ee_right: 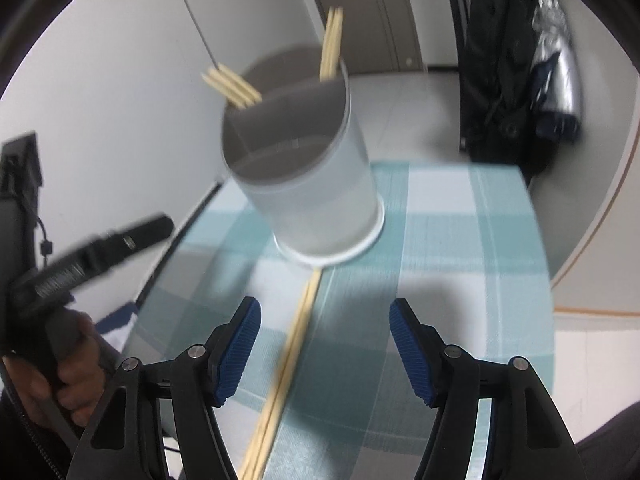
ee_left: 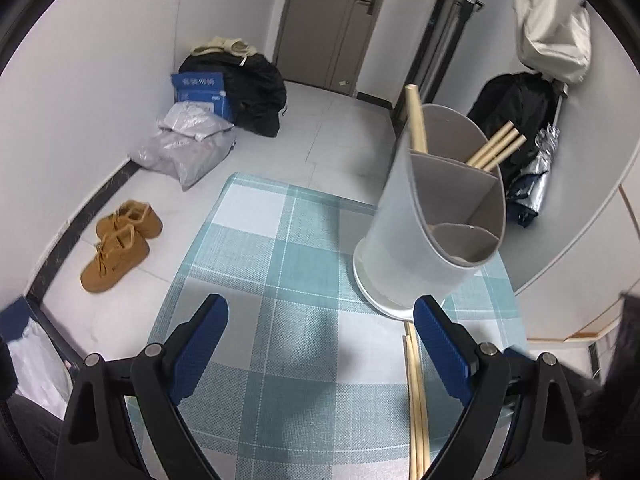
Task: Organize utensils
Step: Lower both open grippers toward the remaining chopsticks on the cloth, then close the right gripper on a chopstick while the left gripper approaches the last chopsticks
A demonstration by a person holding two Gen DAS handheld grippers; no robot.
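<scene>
We're holding both grippers released: right gripper (ee_right: 325,344) straddling loose chopsticks (ee_right: 294,344) lying just before the holder (ee_right: 316,184); left gripper (ee_left: 320,344) empty, beside it.

Right wrist view is smearing: holder (ee_right: 304,168) and chopsticks on cloth (ee_right: 288,360) are showing soft, so you are not reading how many sticks are lying there. Their near ends are running off bottom edge in both views. In left wrist view your right blue pad (ee_left: 440,344) is covering part of those sticks (ee_left: 416,400). Holder wall (ee_left: 404,216) is hiding lower lengths of standing sticks (ee_left: 496,150). Dark blurred shape at right edge (ee_left: 624,360) is staying unidentifiable. Blue package print (ee_left: 202,92) is too small to read.
</scene>
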